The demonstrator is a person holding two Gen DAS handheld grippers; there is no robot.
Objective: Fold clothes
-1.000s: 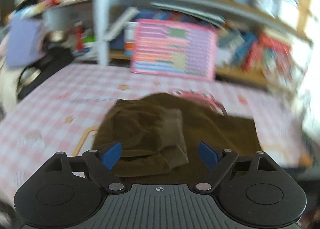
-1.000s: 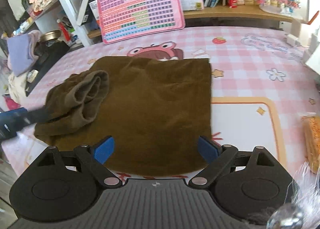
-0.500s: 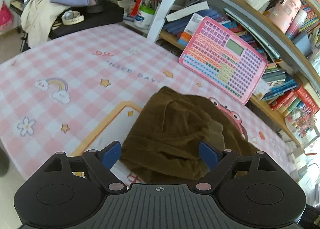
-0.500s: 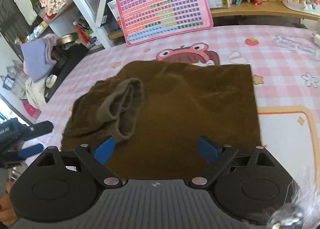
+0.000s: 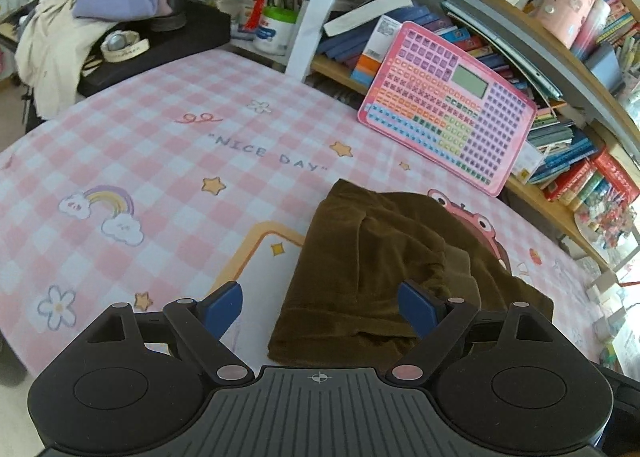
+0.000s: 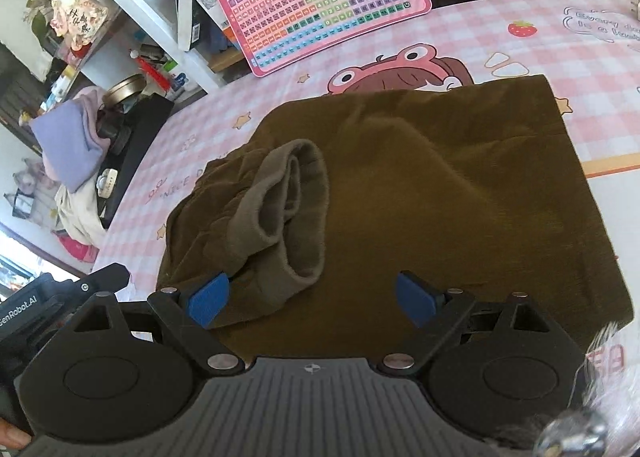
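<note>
The brown garment (image 6: pixel 440 193) lies partly folded on the worktop (image 5: pixel 152 161), which is covered by a pink checked cloth. Its ribbed cuffs (image 6: pixel 288 201) are turned back on top of the fabric at the end nearer the worktop's left edge. A pink button board (image 5: pixel 448 113) leans against the shelving along the worktop's far edge, well apart from the garment.

Left tongs (image 5: pixel 320 307): positioned over the garment's left end, jaws spread wide. The fabric's edge shows between the blue pads (image 5: pixel 222 305); neither pad presses on it. Nothing is held.

Right tongs (image 6: pixel 312 299): positioned over the garment's near side, jaws likewise spread wide. The left pad sits just beside the bunched cuffs; whether it touches them cannot be determined. Nothing is gripped.
</note>
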